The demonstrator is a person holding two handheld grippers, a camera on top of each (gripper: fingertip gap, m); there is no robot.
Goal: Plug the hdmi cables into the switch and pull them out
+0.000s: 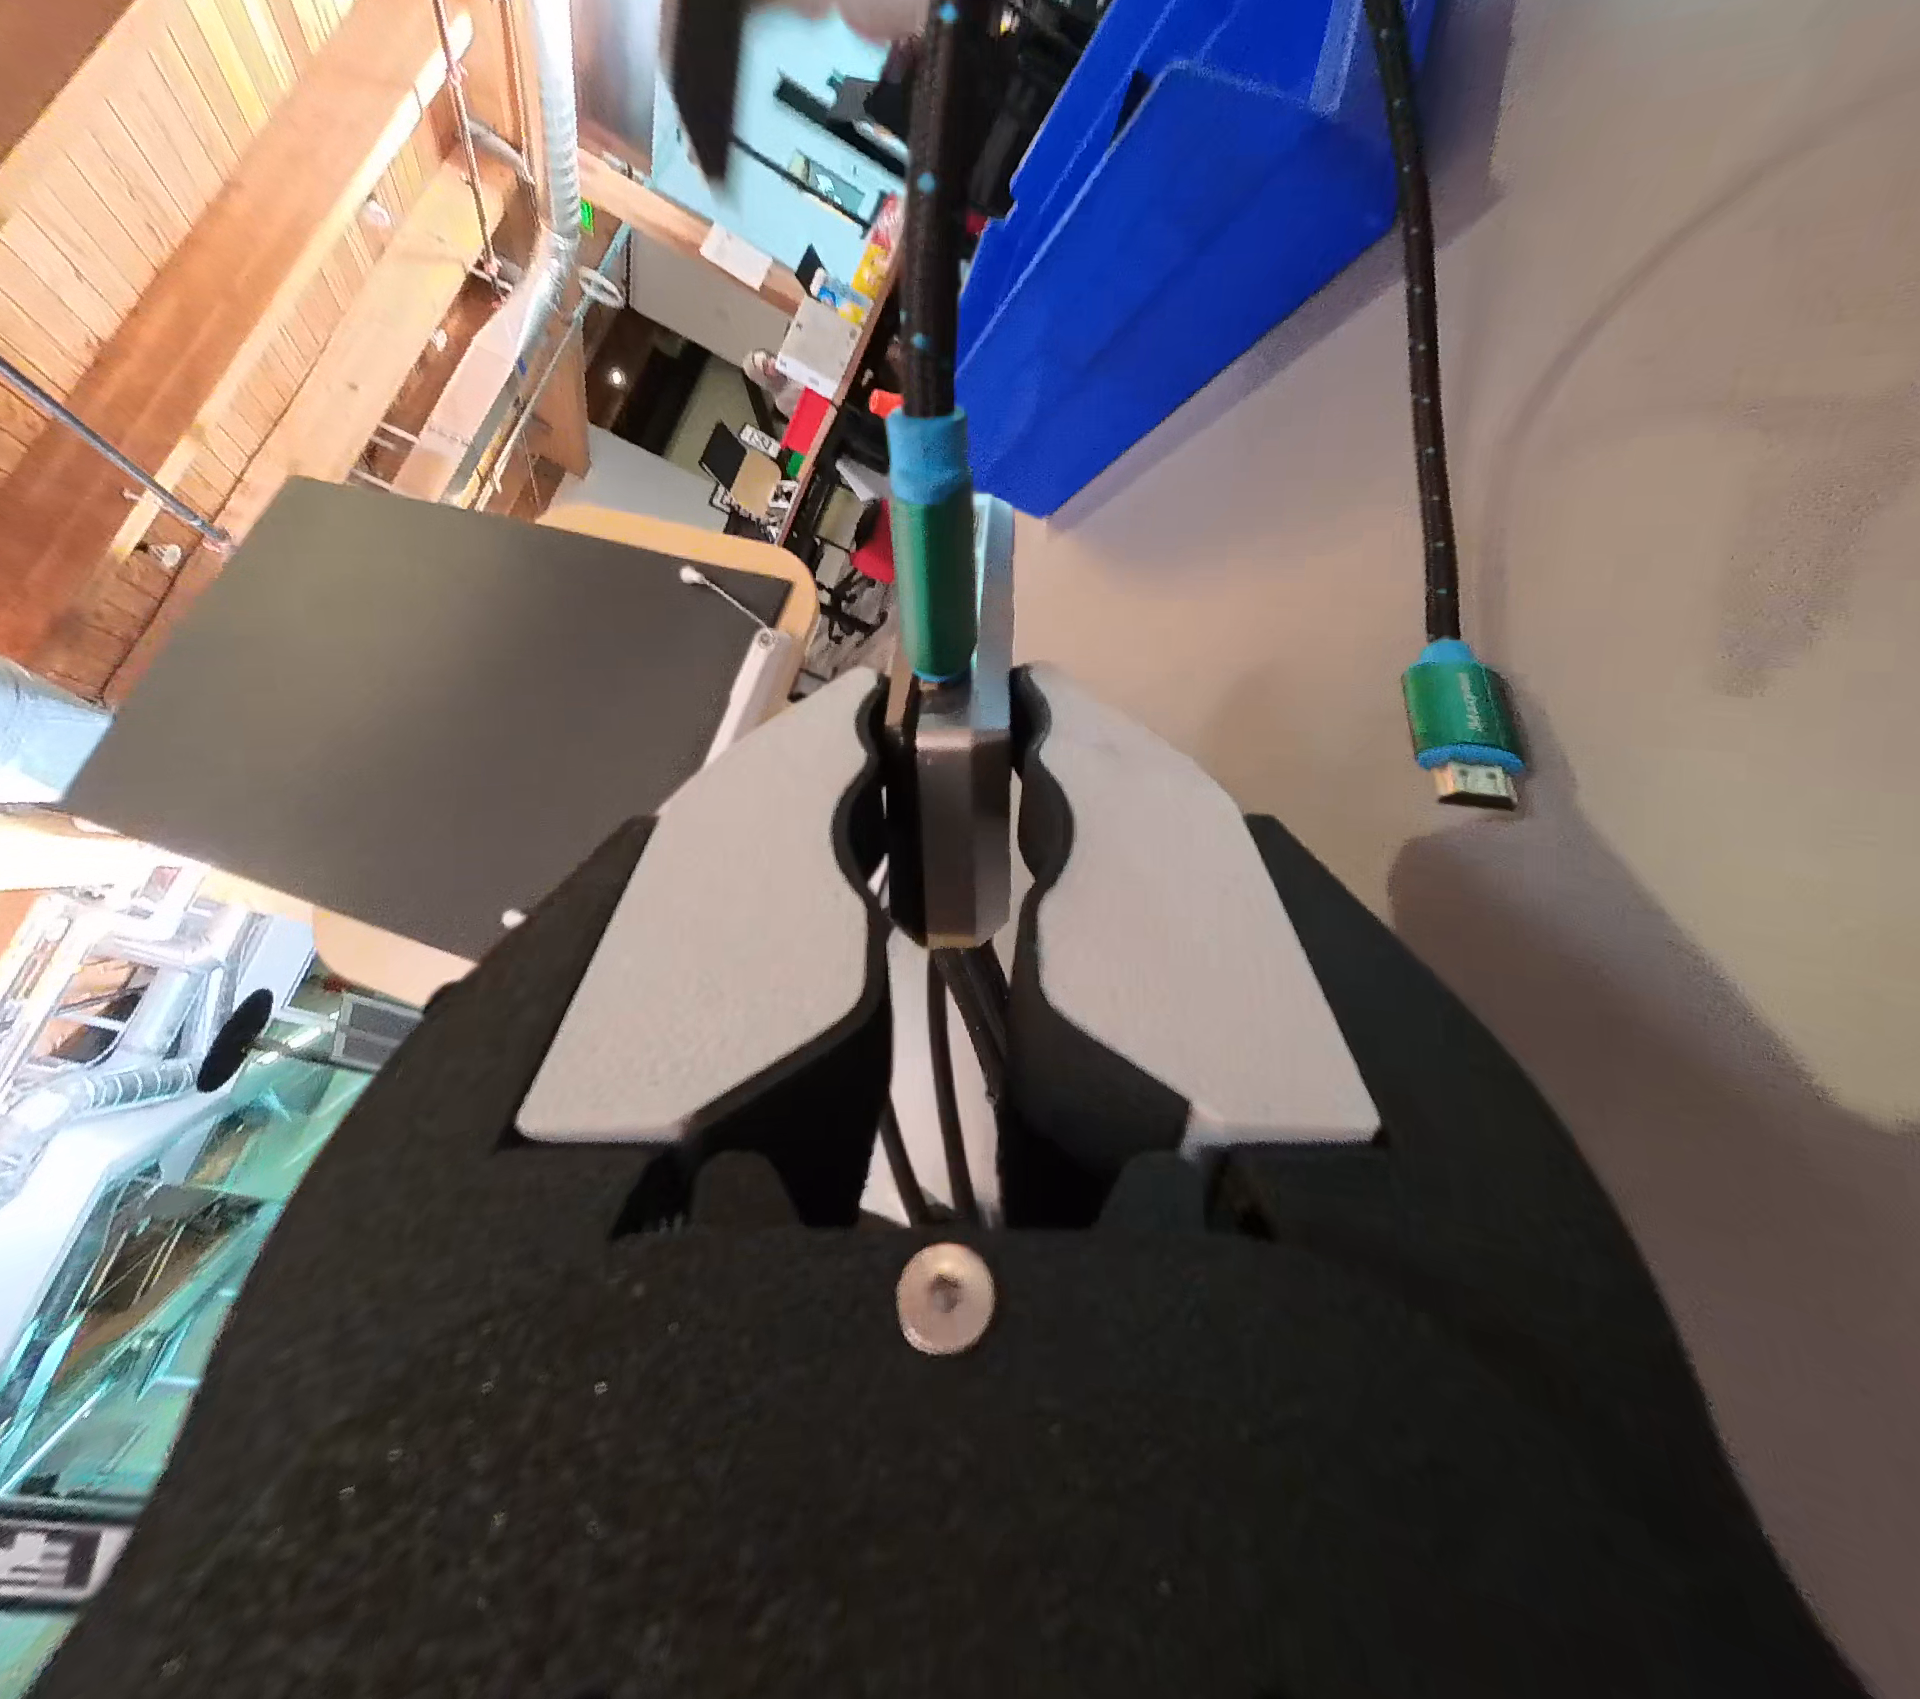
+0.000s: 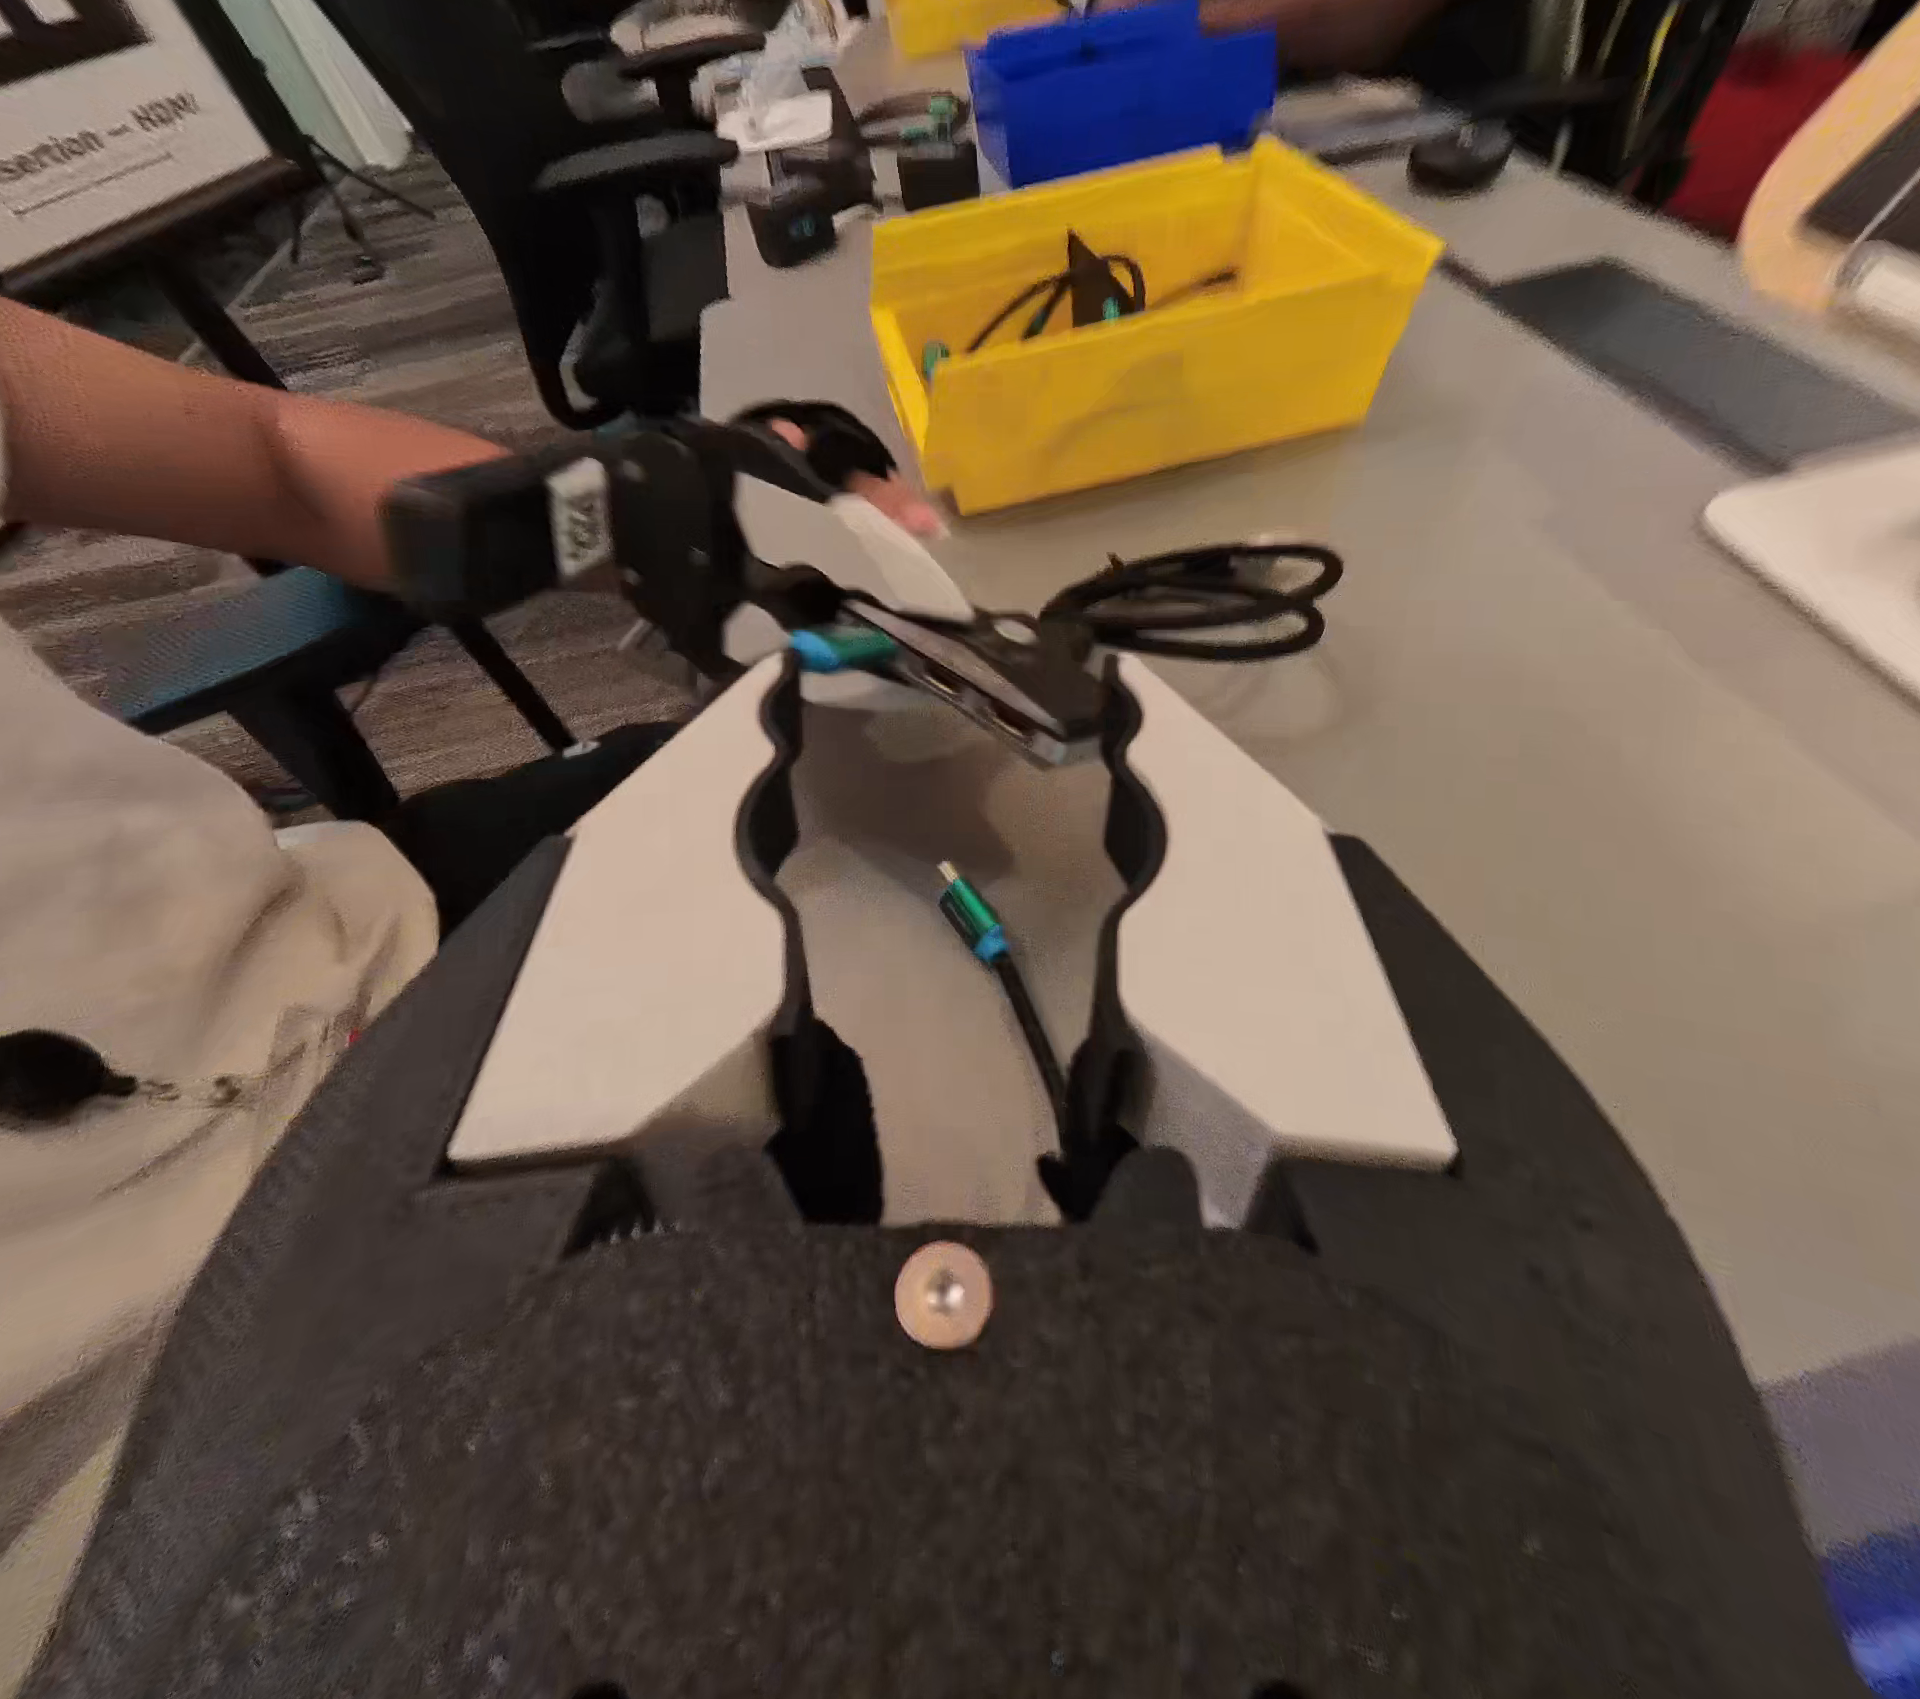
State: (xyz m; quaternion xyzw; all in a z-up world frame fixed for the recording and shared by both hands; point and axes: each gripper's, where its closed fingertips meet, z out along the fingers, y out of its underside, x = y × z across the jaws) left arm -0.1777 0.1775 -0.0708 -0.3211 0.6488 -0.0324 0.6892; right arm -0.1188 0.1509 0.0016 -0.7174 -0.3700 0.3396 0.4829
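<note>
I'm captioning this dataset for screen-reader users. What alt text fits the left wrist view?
The left claw is shut on a thin grey switch held edge-on, with one green-ended HDMI cable plugged into it. A second cable's green plug lies loose on the grey table near a blue bin.

Switch held above table, loose plug on table near it, cable coil just behind, bin farther back.
</note>
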